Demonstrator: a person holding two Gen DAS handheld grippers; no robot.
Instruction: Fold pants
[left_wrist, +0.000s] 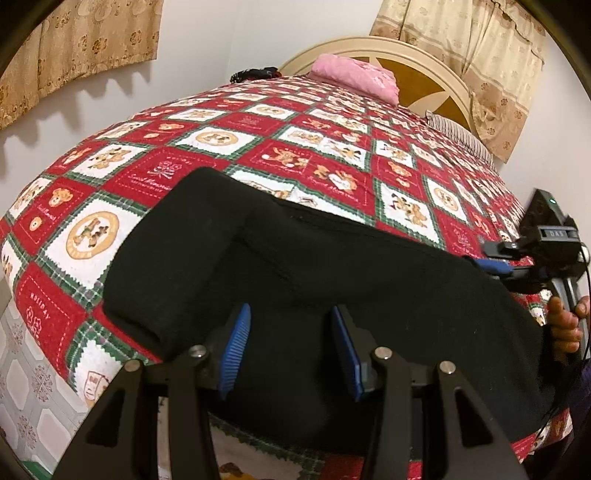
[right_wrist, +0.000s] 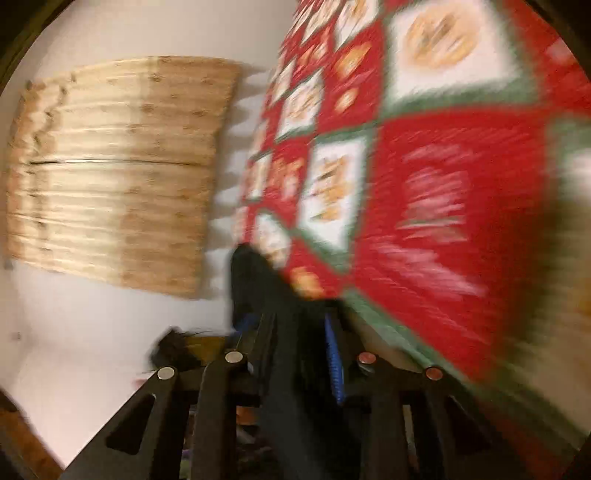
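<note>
Black pants (left_wrist: 295, 266) lie folded across the near part of a red, white and green patchwork quilt (left_wrist: 258, 140) on a bed. My left gripper (left_wrist: 290, 347) hovers over the pants' near edge with its blue pads (left_wrist: 234, 347) apart, holding nothing. My right gripper (left_wrist: 495, 267) shows at the right edge of the left wrist view, its blue pads on the pants' right end. In the blurred right wrist view, my right gripper (right_wrist: 291, 332) has black pants fabric (right_wrist: 258, 284) between its pads.
A pink folded cloth (left_wrist: 354, 75) and a striped pillow (left_wrist: 458, 133) lie by the cream headboard (left_wrist: 424, 70). Beige curtains (left_wrist: 81, 48) hang on the white wall. Tiled floor (left_wrist: 26, 387) shows at the bed's left. A hand (left_wrist: 565, 325) holds the right gripper.
</note>
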